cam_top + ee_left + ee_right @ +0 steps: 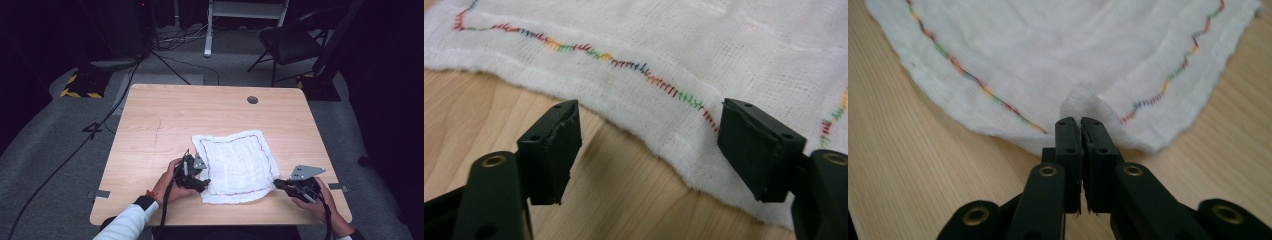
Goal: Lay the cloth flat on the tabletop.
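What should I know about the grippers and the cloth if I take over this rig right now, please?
Left gripper: jaws open at the cloth's near-left edge, nothing pinched.
Right gripper: shut on the near-right corner of the white cloth, bunching a small peak of fabric.
Cloth: lies spread, slightly rumpled, on the wooden table, coloured stitching round its border.
Done: one corner gripped.
Left: probably grip the left edge too, then fold or move the cloth; no fold shows yet.
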The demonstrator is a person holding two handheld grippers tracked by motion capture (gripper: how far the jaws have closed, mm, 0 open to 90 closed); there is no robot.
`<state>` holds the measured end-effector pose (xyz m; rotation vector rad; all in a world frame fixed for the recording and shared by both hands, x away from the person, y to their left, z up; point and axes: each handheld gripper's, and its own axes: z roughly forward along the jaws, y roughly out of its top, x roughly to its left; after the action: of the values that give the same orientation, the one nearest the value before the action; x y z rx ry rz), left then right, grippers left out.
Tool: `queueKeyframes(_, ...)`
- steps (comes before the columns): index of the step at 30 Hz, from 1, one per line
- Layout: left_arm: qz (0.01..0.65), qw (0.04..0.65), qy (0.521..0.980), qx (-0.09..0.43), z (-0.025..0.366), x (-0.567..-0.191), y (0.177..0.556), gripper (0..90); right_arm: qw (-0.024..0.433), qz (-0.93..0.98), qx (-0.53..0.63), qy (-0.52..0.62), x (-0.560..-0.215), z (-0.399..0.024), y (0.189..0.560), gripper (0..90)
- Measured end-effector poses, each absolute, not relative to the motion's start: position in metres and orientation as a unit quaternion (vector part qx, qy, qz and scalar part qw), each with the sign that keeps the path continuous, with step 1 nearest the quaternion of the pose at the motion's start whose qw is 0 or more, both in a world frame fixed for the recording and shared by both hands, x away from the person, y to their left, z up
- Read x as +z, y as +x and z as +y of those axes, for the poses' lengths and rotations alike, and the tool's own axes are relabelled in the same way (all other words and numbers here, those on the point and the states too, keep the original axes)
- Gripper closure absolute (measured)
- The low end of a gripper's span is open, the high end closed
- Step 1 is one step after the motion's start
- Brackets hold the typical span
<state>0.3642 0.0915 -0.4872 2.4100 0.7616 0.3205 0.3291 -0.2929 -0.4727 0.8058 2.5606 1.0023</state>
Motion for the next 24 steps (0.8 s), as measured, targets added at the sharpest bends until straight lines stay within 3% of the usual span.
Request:
queueKeyframes(13, 0.296, 0.315, 0.894, 0.122, 0.113, -0.475, 0.355, 21.2, 0.187, 0.835, 0.389, 0.341, -0.459, -0.334, 0.329, 64.8)
queueKeyframes(19, 0.286, 0.327, 0.891, 0.130, 0.107, -0.467, 0.376, 21.7, 0.202, 0.841, 0.384, 0.322, -0.449, -0.311, 0.364, 56.3)
queueKeyframes(24, 0.309, 0.338, 0.878, 0.140, 0.104, -0.464, 0.403, 23.8, 0.217, 0.842, 0.380, 0.315, -0.447, -0.284, 0.408, 59.0)
